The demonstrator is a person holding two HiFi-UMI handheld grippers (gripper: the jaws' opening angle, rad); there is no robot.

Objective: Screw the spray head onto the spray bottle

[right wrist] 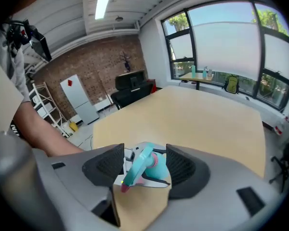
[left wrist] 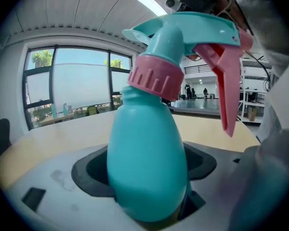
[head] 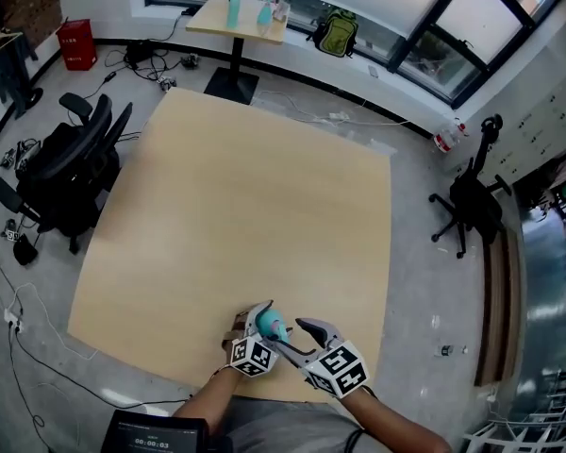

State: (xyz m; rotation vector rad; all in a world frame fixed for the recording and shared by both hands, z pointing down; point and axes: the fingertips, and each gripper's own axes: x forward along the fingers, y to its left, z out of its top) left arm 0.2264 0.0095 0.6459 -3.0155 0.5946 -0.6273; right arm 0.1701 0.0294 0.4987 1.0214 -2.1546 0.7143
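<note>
Left gripper (head: 262, 321) clamps spray bottle (left wrist: 144, 148) body; right gripper (right wrist: 144, 152) stands wide, clear of spray head (left wrist: 192, 28). Confirm pink collar (left wrist: 154, 78) seated squarely.

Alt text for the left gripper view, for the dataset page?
A teal spray bottle, with the spray head on its neck by a pink collar, fills the frame, held tilted between the left gripper's two dark pads. Behind it are a pale wooden table and large windows.

Pale wooden table (head: 236, 206), grey floor (head: 420, 262), windows (head: 453, 26)
</note>
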